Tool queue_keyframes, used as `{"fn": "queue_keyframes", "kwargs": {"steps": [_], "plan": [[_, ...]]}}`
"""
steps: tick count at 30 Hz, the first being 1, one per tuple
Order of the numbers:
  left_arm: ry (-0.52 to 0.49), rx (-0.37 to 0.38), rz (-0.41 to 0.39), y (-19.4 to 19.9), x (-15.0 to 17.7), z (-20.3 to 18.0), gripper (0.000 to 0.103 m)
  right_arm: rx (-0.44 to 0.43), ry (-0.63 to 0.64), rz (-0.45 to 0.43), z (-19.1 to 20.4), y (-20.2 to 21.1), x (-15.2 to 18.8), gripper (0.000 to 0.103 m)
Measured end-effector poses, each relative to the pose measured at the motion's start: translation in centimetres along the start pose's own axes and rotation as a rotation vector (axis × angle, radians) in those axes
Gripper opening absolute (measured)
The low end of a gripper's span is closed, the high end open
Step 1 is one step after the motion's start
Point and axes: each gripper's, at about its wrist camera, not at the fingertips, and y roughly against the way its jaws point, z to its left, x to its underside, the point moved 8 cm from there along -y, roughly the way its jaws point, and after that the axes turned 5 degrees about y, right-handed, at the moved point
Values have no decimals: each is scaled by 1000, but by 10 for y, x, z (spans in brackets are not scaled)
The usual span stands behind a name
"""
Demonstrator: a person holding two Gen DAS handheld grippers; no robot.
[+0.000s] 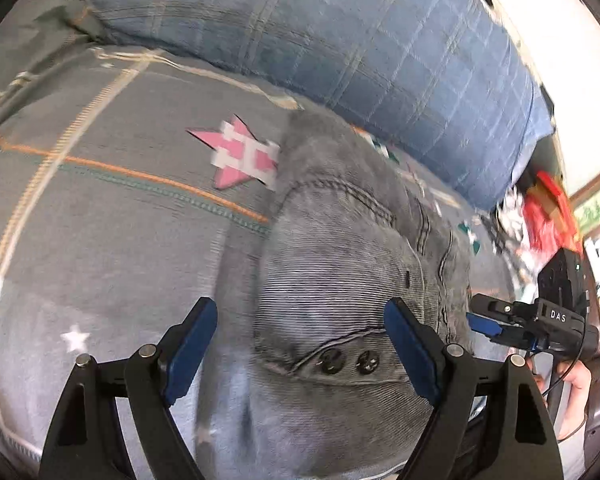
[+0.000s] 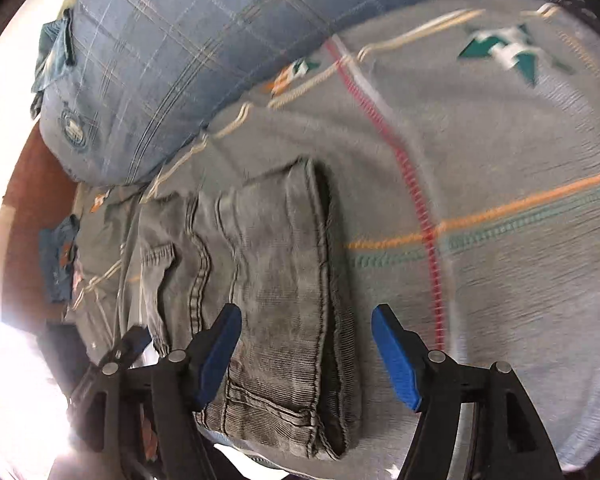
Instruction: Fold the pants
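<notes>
Grey corduroy pants [image 1: 340, 280] lie folded on a grey bedspread [image 1: 100, 240] with stripes and star patches. My left gripper [image 1: 300, 304] hovers open over the waistband end, where two dark buttons [image 1: 348, 360] show; nothing is between its pads. In the right wrist view the pants [image 2: 260, 248] form a thick folded stack with the fold edge on the right. My right gripper [image 2: 307, 312] is open above that edge, its pads clear of the cloth. The right gripper [image 1: 476, 314] also shows at the pants' right side, and the left gripper [image 2: 128, 344] at their left.
A bulky blue checked quilt [image 1: 340, 40] [image 2: 160, 60] lies along the far side of the bed. A red item [image 1: 548, 208] sits beyond the bed's corner. A hand [image 1: 580, 380] holds the right gripper. A blue garment [image 2: 60, 256] lies at the bed's left edge.
</notes>
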Motion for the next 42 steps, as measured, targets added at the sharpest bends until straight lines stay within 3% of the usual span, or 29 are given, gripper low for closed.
{"fn": "queue_keyframes", "kwargs": {"steps": [2, 4, 6, 8, 10, 13, 17, 22, 24, 26, 27, 28, 29, 31, 33, 36, 38, 40, 42], "plan": [[-26, -20, 42, -13, 3, -5, 86, 13, 17, 13, 2, -13, 4, 70], [-44, -63, 42, -20, 5, -8, 83, 49, 50, 20, 5, -14, 5, 50], [-48, -60, 60, -21, 6, -14, 68, 69, 71, 20, 9, -14, 6, 27], [-63, -83, 60, -19, 3, -17, 55, 74, 97, 7, 16, -12, 4, 21], [-112, -107, 54, -15, 2, -28, 35, 76, 114, -17, 23, -7, 5, 17], [-199, -140, 15, -7, 2, -46, 27, 57, 134, -68, 40, 12, 7, 13], [-243, -102, -48, 10, -15, -63, 25, 29, 193, -128, 73, 38, -5, 12], [-275, -77, -212, 63, -61, -76, 25, 6, 267, -224, 110, 72, -44, 12], [-252, -88, -223, 61, -79, -70, 26, -21, 269, -238, 118, 68, -61, 12], [-238, -98, -246, 48, -89, -63, 29, 41, 294, -238, 114, 48, -69, 13], [-221, -122, -237, 35, -89, -52, 40, 46, 271, -198, 106, 27, -69, 16], [-205, -144, -204, 19, -84, -41, 58, 35, 244, -147, 96, 11, -63, 16], [-175, -169, -143, -2, -77, -25, 66, 65, 224, -97, 85, -9, -58, 16], [-158, -223, -91, -23, -68, -9, 69, 217, 243, -77, 64, -33, -46, 21], [-169, -242, -103, -19, -59, -3, 69, 210, 248, -125, 68, -24, -41, 21], [-195, -245, -195, 9, -57, -9, 70, 193, 293, -226, 89, 5, -32, 21], [-195, -249, -249, 20, -54, -11, 81, 182, 343, -248, 102, 8, -19, 29], [-197, -286, -237, 14, -44, -1, 83, 200, 353, -212, 99, -8, -6, 36], [-202, -368, -121, -20, -32, 14, 84, 292, 382, -95, 82, -43, 6, 45]]}}
